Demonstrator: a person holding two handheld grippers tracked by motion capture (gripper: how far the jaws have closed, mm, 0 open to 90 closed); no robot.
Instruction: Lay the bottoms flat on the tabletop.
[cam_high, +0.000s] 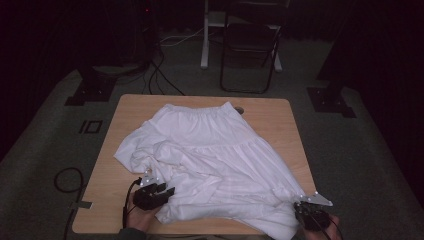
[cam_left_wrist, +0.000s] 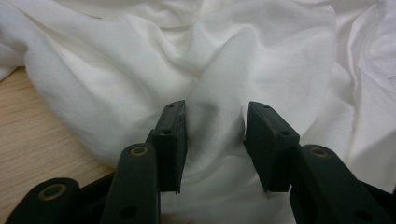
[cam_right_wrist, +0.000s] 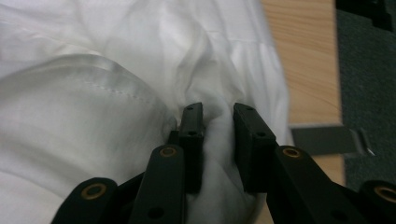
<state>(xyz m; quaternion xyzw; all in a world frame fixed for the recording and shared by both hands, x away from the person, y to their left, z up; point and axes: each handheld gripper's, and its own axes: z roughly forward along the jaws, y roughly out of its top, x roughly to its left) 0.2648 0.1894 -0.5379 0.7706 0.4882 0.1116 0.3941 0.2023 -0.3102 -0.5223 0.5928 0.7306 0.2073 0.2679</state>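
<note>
One white garment lies at centre frame on one wooden table. Two handheld grippers: the left gripper at lower left, the right gripper at lower right. One folding chair stands at upper centre.

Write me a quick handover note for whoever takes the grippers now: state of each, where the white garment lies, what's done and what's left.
Left gripper: at the near-left hem of the white garment; a ridge of cloth stands between its jaws, but whether they pinch it is unclear.
Right gripper: at the near-right corner, shut on a bunched fold of hem.
The garment lies crumpled across the wooden table, elastic waistband at the far side, its near-right corner hanging over the near edge.
Done: right grip taken at the near hem.
Left: probably securing the left grip, then spreading or folding; the garment isn't flat yet.
</note>
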